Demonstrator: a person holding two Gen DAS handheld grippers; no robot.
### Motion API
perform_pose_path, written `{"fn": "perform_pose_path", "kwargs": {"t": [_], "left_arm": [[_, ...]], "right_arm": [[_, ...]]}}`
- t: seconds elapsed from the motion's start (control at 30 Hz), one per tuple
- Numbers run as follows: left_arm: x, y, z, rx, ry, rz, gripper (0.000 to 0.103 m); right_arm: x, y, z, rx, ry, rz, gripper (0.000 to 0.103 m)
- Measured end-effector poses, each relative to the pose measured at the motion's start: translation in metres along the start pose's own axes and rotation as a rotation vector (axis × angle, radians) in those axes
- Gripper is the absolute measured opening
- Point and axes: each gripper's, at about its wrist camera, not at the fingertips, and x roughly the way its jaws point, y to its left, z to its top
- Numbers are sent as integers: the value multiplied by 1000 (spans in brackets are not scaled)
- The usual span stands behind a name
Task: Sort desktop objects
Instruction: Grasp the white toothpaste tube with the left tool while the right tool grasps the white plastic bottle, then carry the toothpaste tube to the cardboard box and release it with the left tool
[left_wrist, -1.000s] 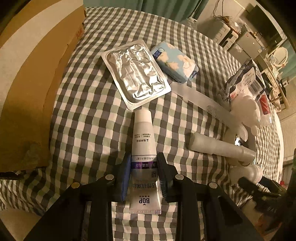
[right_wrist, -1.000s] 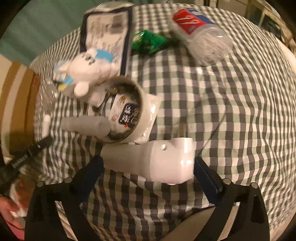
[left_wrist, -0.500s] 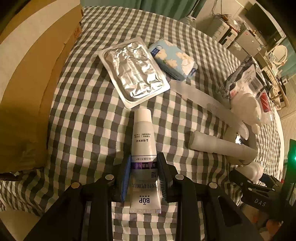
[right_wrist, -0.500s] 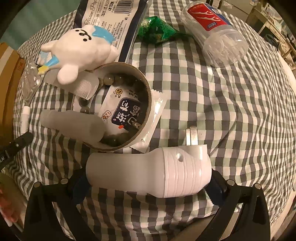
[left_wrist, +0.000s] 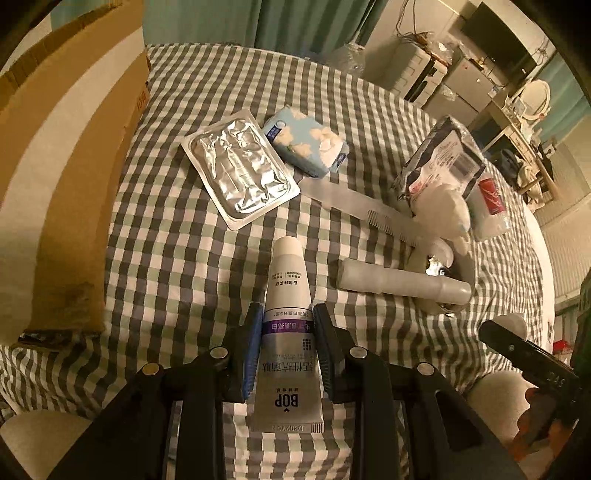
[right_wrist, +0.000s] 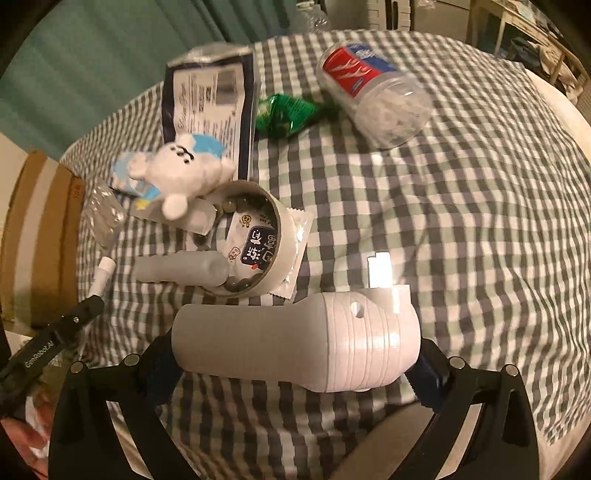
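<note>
Your left gripper clamps the tube, cap toward 12 o'clock. Your right gripper grasps the plug crosswise, 9 to 3 o'clock.

Open checked tabletop to the right of the round tub, bare up to the clear jar. Hemmed on the left by a cardboard box; crowded between by foil pack, comb and frosted bottle.
</note>
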Motion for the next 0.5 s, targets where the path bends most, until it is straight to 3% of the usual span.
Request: {"fn": "perform_pose_path", "kwargs": {"t": [0.1,0.13,0.23,0.5], "left_arm": [[-2,-1,6,-5,-2,-9,28],[7,-12,20,-7,0,-13,28],[4,-15,22,-14,-9,-18,28],[-32,-22,29,-14,-84,-51,28]], "right_arm": [[-21,-6,-9,11,-13,16,100],[-20,7,-5,14,-20,15,100],[-30,16,-5,13,-32,26,100],[-66,62,-12,-42,-91,51,100]]}}
